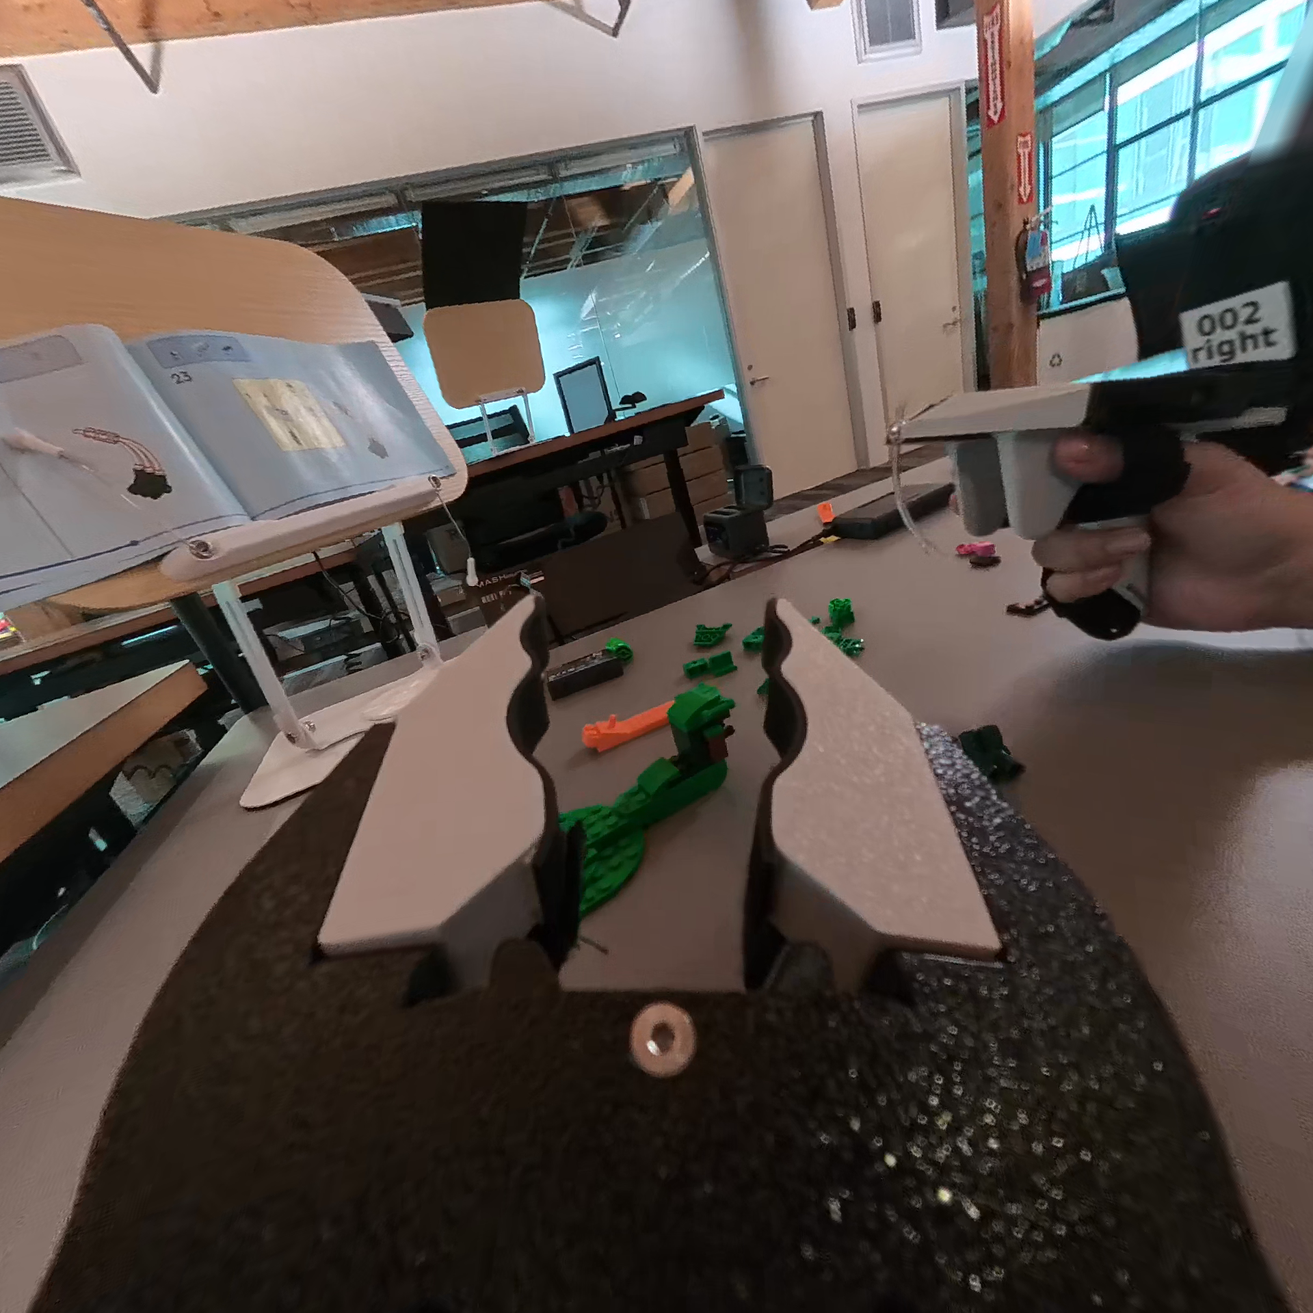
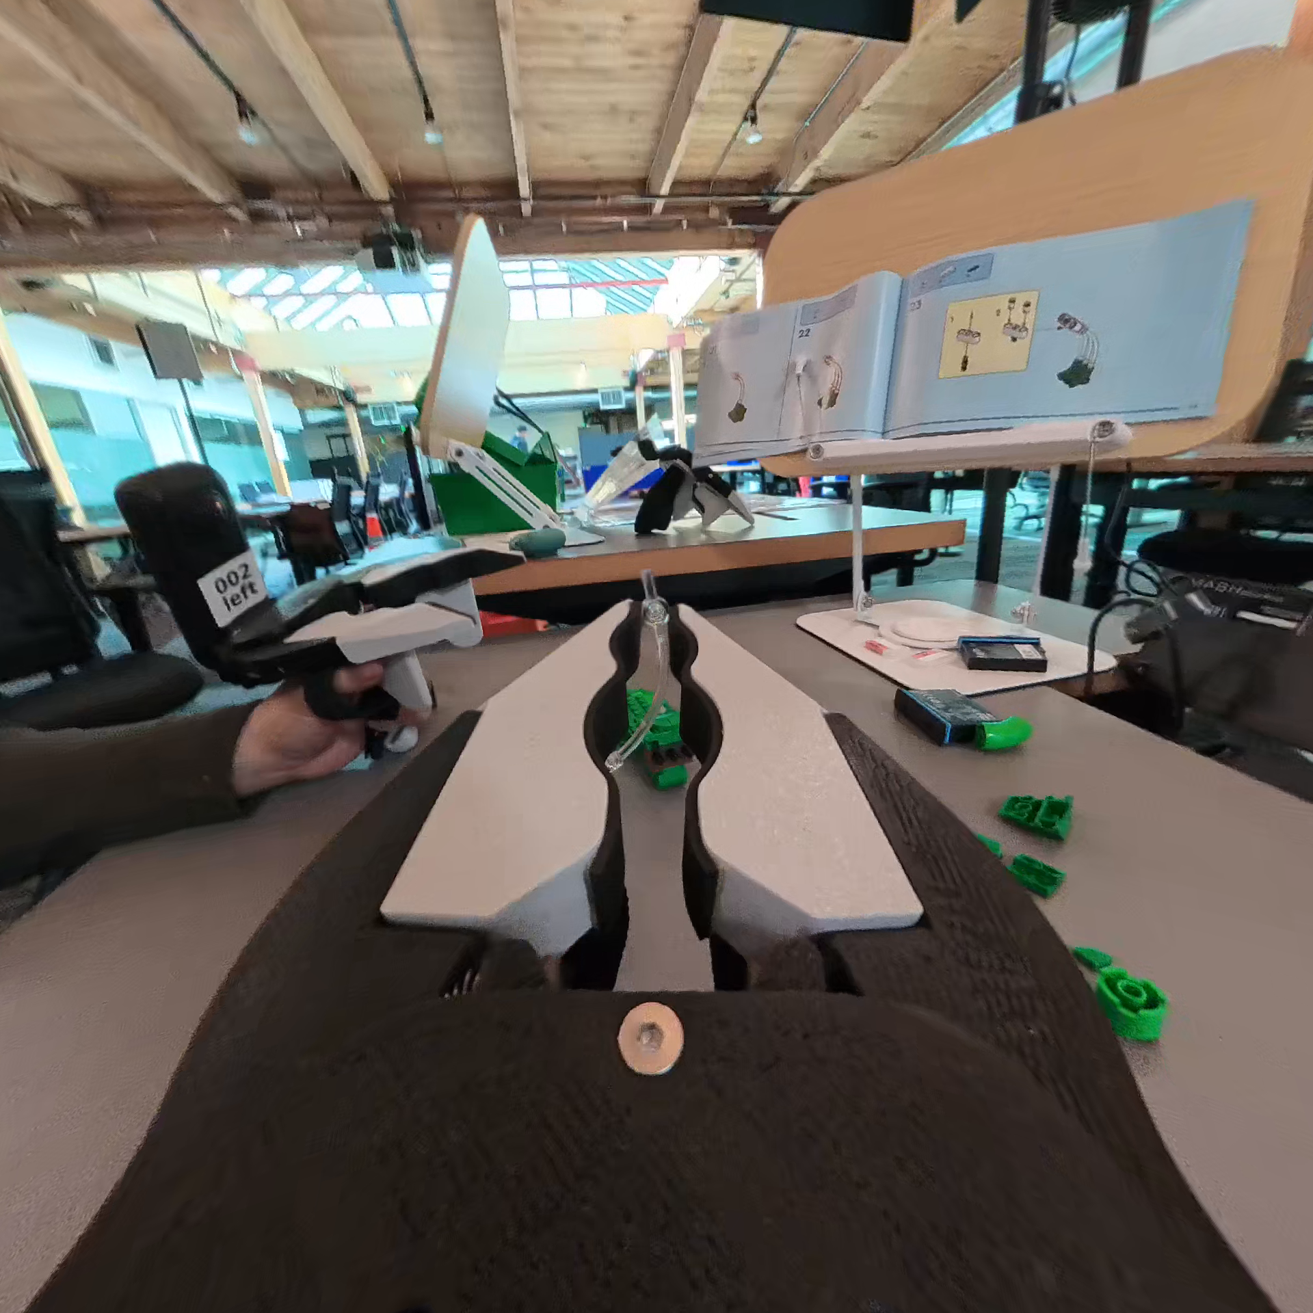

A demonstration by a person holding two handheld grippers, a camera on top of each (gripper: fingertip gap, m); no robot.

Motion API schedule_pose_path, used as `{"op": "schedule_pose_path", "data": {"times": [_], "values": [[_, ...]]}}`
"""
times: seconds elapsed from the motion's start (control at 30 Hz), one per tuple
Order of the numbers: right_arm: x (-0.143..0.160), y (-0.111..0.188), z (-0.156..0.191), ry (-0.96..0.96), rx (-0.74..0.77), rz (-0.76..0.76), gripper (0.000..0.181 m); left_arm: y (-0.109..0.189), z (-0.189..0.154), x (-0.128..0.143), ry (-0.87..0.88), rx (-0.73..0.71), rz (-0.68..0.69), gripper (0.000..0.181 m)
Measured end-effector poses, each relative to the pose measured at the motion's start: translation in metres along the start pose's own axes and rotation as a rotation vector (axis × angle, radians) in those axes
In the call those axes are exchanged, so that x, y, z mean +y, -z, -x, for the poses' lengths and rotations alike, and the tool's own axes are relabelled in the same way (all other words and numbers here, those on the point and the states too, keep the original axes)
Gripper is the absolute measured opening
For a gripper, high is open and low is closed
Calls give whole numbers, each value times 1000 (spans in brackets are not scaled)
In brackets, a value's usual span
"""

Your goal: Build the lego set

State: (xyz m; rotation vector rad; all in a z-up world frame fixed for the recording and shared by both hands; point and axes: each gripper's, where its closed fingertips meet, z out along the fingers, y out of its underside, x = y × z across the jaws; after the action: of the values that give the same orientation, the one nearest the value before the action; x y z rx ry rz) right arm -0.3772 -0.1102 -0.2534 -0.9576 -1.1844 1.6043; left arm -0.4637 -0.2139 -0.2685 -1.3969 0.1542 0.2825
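Right gripper (image 2: 652, 614) pinching a curved clear rod (image 2: 643, 693); left gripper (image 1: 657, 625) open, empty, above the green model (image 1: 682, 753).

Probably an open-plan office: desks (image 2: 710, 547), glass-walled room (image 1: 568, 284), timber-beam ceiling (image 2: 568, 92).

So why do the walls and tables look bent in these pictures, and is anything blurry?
Left wrist view: the wide-angle lens bows the doors and table edges; the instruction booklet looks soft and smeared, and sparkly glare speckles the left gripper body. Right wrist view: ceiling beams curve too, but the booklet and the clear curved piece look sharper.
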Motion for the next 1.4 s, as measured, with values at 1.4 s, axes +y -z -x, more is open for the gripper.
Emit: {"op": "schedule_pose_path", "data": {"times": [1.4], "values": [[3, 10, -8, -29, 14, -42, 5, 2, 12, 10, 104, -13, 51, 38]]}}
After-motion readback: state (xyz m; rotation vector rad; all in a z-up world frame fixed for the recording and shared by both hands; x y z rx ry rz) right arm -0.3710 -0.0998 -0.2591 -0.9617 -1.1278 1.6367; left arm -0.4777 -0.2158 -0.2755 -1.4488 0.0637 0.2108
